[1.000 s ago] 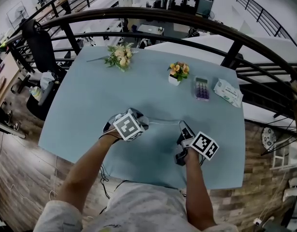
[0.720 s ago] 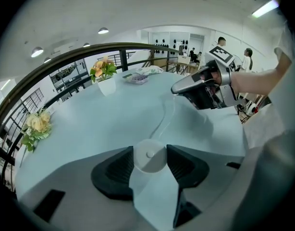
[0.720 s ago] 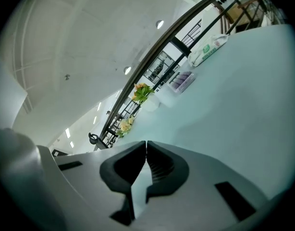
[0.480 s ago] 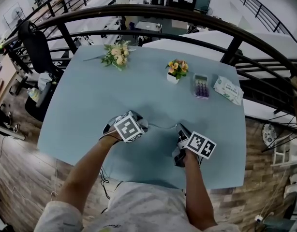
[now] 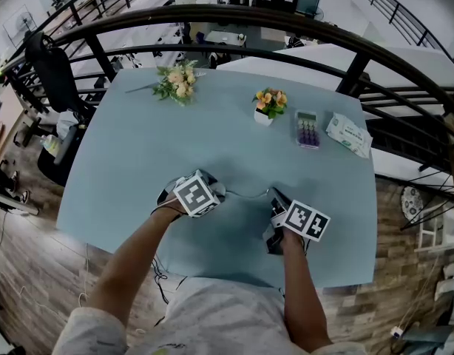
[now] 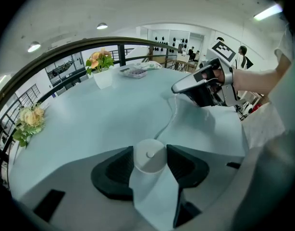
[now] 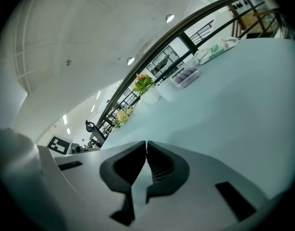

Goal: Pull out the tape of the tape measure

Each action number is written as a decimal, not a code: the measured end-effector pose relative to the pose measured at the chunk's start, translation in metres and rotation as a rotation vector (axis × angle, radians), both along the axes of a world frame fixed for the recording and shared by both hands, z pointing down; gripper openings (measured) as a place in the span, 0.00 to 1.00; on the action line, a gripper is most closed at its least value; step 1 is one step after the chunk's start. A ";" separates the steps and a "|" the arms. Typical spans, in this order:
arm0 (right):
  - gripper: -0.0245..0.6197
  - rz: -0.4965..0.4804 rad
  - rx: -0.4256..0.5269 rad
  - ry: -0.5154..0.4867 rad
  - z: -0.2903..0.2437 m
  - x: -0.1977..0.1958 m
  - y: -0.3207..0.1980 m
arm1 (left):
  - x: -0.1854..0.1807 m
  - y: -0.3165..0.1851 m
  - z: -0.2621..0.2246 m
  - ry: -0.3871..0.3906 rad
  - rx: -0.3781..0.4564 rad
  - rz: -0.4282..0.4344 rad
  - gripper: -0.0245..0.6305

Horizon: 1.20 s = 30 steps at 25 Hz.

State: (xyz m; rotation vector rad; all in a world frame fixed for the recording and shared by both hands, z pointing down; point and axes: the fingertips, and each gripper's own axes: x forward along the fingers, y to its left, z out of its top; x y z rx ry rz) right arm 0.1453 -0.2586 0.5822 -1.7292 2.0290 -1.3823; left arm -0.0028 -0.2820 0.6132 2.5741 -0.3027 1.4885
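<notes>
A round white tape measure point(image 6: 148, 159) sits between the pads of my left gripper point(image 6: 150, 149), which is closed on its case just above the pale blue table point(image 5: 138, 161). A thin white tape point(image 6: 165, 121) runs out of the case across the table to the tip of my right gripper point(image 6: 175, 87). In the head view the tape point(image 5: 248, 194) spans the short gap between the left gripper point(image 5: 216, 191) and the right gripper point(image 5: 272, 194). In the right gripper view the jaws of my right gripper point(image 7: 146, 147) are pressed together; the tape end itself is hidden there.
A loose bouquet point(image 5: 177, 82) lies at the far left of the table. A small white pot of flowers point(image 5: 269, 106), a purple tray point(image 5: 307, 132) and a pack of wipes point(image 5: 348, 137) stand at the far right. A dark railing point(image 5: 286, 32) curves behind the table.
The head view has shifted a little. The right gripper has edged slightly left, still holding the tape; the left gripper stays on the case.
</notes>
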 end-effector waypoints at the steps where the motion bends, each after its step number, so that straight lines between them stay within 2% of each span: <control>1: 0.06 -0.001 0.000 0.000 0.000 0.000 0.000 | 0.000 0.000 0.000 -0.001 -0.001 0.000 0.37; 10: 0.06 -0.006 0.002 0.026 -0.001 -0.002 -0.002 | 0.003 0.003 0.000 0.041 -0.027 -0.016 0.37; 12: 0.06 -0.003 0.001 0.041 0.000 0.000 -0.001 | 0.004 0.003 -0.001 0.052 -0.031 -0.024 0.40; 20: 0.17 0.000 -0.007 0.070 -0.001 0.001 0.000 | 0.003 0.002 -0.005 0.047 -0.011 -0.025 0.42; 30: 0.18 -0.003 0.009 0.087 -0.011 0.003 0.002 | 0.007 0.002 -0.022 0.089 0.004 -0.051 0.42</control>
